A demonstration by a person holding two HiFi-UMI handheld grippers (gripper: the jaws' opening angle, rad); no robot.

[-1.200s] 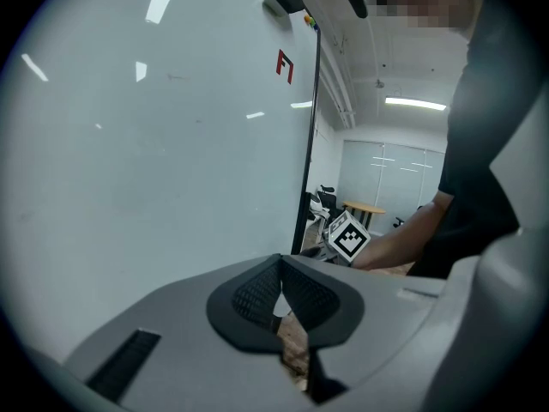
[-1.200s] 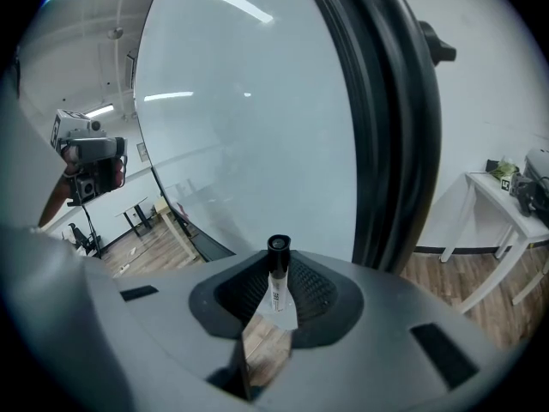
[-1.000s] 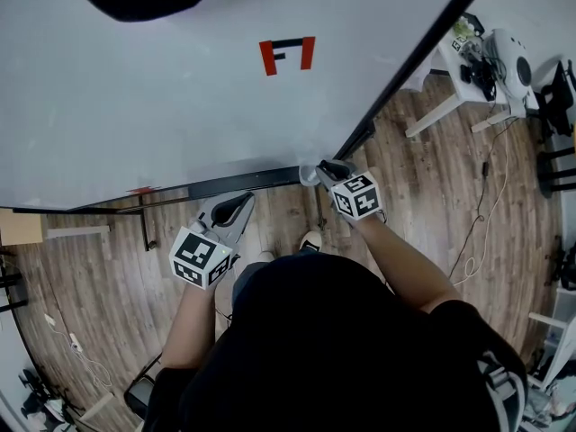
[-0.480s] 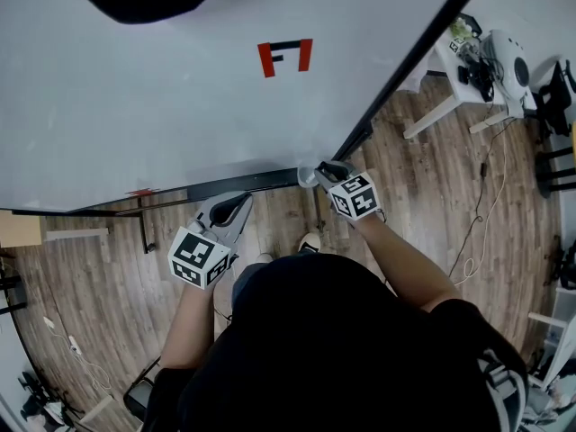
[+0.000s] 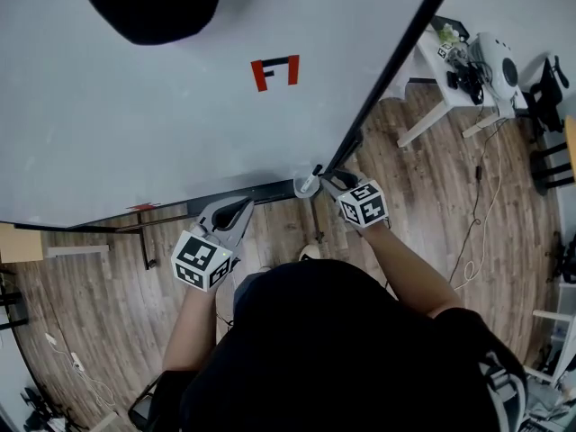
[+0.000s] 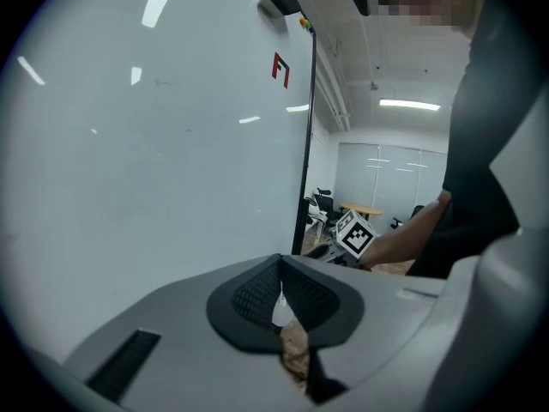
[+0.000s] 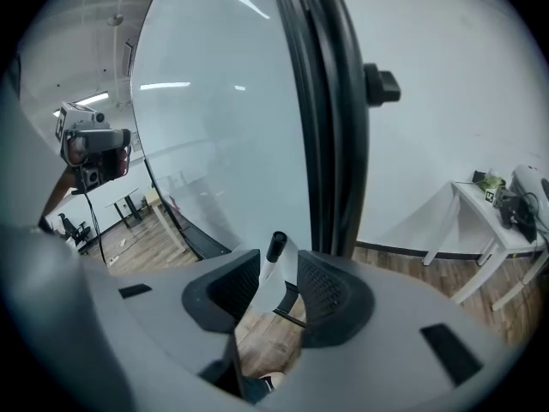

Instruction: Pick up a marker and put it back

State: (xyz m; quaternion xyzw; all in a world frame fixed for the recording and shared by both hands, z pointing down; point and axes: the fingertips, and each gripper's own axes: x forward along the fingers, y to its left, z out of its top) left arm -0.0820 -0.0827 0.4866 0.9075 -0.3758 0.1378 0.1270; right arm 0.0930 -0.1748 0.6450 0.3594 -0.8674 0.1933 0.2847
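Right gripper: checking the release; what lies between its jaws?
The marker, black cap up, stands between the opening jaws of the right gripper, not clamped; the right gripper view shows it.

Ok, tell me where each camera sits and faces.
Head view: on the person's head, facing steeply down at the whiteboard; shows their dark top, arms, left claw and right claw.
Left gripper view: on the left claw, facing along its shut jaws at the whiteboard; the right arm shows.
Right gripper view: on the right claw, facing the whiteboard's frame; its jaws are opening, marker between them.
Shared: head and right gripper views both show the marker.
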